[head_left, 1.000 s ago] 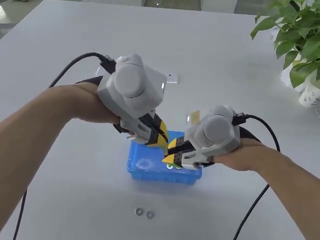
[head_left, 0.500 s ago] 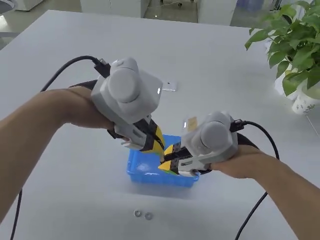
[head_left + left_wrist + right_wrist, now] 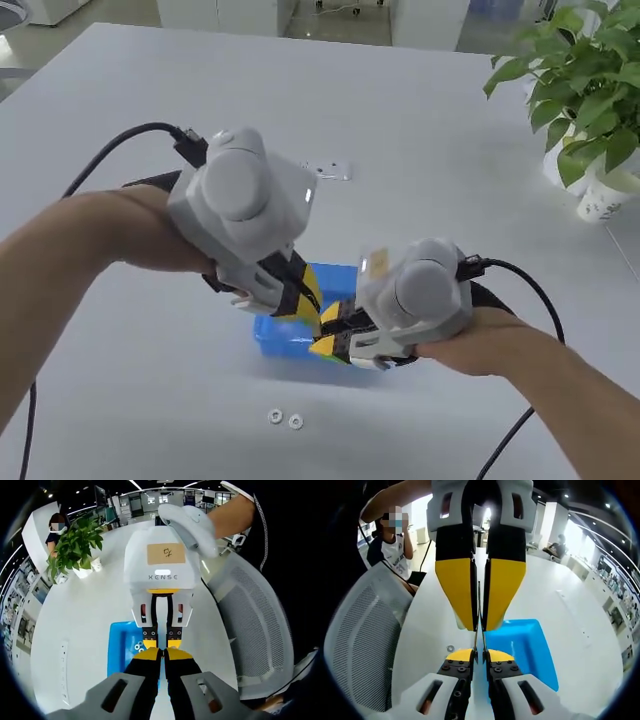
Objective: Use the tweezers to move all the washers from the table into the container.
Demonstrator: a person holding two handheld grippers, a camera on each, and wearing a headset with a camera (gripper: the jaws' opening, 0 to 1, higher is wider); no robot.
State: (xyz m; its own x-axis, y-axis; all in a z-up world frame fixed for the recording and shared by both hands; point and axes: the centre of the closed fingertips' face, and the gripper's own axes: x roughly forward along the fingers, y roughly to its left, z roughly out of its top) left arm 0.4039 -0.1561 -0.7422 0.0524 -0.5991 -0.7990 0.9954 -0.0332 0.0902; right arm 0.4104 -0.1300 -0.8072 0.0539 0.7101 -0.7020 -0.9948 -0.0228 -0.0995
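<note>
A blue container (image 3: 285, 335) sits on the white table (image 3: 420, 130), half covered by both grippers. My left gripper (image 3: 305, 300) and right gripper (image 3: 330, 340) meet tip to tip above it. In the right gripper view, the tweezers (image 3: 479, 617) show as a thin metal strip running between the left gripper's yellow pads (image 3: 455, 590) and into my right gripper (image 3: 480, 655); both sets of jaws are closed on it. Two washers (image 3: 285, 419) lie on the table in front of the container. Washers (image 3: 139, 647) also lie inside the container (image 3: 120, 650).
A potted plant (image 3: 585, 80) in a white pot (image 3: 605, 200) stands at the table's right edge. A small white object (image 3: 330, 168) lies behind the grippers. Black cables trail from both grippers. A mesh chair (image 3: 250, 615) stands beside the table.
Both grippers have shifted slightly toward me and now cover more of the container. They stay tip to tip. The two washers on the table have not moved.
</note>
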